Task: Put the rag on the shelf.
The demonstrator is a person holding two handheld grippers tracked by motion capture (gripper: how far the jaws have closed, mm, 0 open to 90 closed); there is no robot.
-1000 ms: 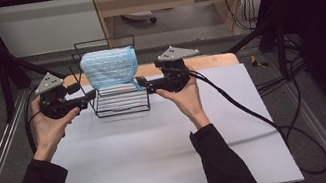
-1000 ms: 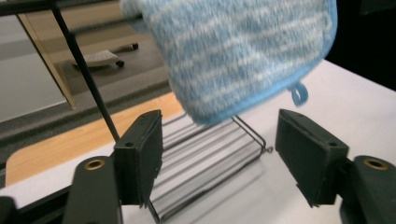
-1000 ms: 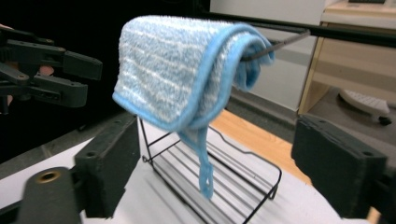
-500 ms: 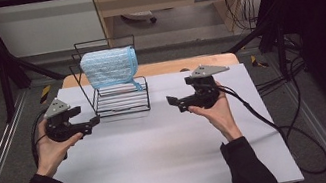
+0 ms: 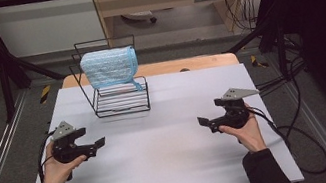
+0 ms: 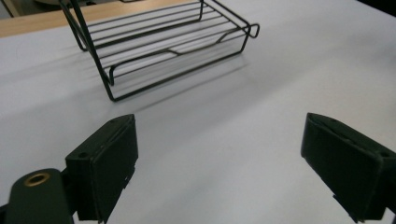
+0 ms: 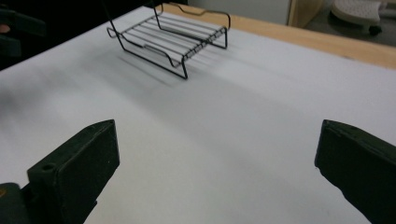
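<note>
Two grippers sit low over the desk (image 5: 171, 151) at the near edge of the high view: the left gripper (image 5: 100, 143) at about 8 o'clock, the right gripper (image 5: 202, 121) at about 4 o'clock, each held in one hand, their tips turned toward each other. Both pairs of jaws stand wide and have just been opening; nothing lies between them, as each gripper view confirms with bare desk between its black pads. Farther off, at roughly 11 o'clock, stands a black wire rack (image 5: 120, 98), its slatted base resting flat on the desk and its tall back frame rising behind. A blue cloth (image 5: 110, 67) is draped over the top of that frame, hanging down on the near side with a bound edge trailing at its right. The rack stands well apart from both grippers.

The work appears finished or at a pause, with the cloth hung and the hands drawn back. To close the step well, judge whether the cloth hangs evenly; if its right side seems likely to slip, approach from both sides with the jaws wide, pinch only the fabric's lower corners, and avoid nudging the light rack, which could slide on the smooth desk.
</note>
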